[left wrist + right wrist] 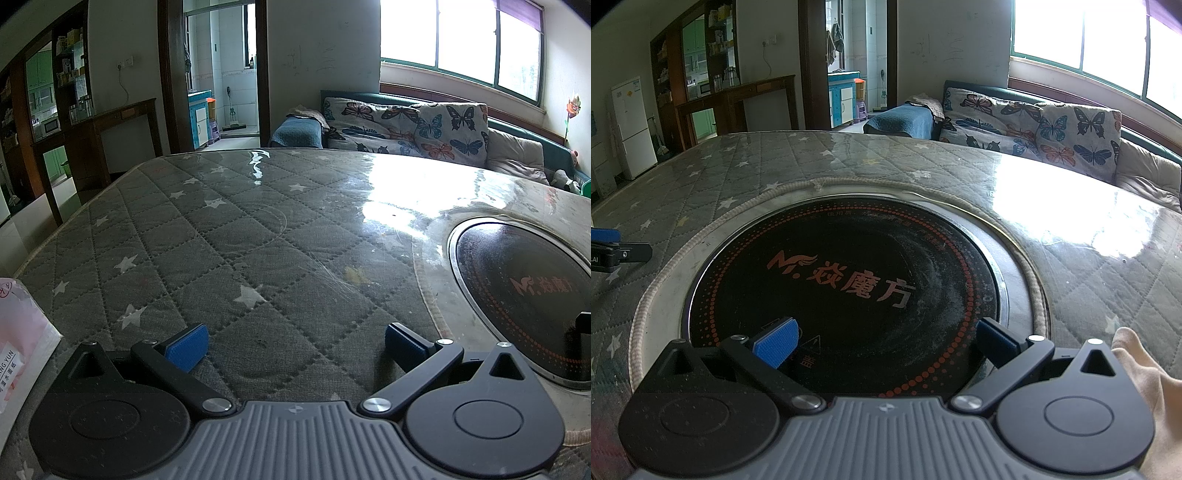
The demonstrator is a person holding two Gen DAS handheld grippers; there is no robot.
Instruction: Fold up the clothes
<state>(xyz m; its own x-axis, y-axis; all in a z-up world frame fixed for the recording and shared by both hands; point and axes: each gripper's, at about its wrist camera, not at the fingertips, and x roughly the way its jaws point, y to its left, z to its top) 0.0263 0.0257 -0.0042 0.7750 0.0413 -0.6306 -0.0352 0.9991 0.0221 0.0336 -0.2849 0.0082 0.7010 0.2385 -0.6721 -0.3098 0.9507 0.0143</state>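
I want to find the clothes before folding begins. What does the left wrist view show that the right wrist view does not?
Only the left wrist view shows a pink and white packet at the near left table edge. Only the right wrist view shows a beige cloth at the lower right, a white fridge, and the whole round cooktop. Both show the star-patterned table cover, the butterfly sofa, and an open gripper holding nothing: left gripper, right gripper.
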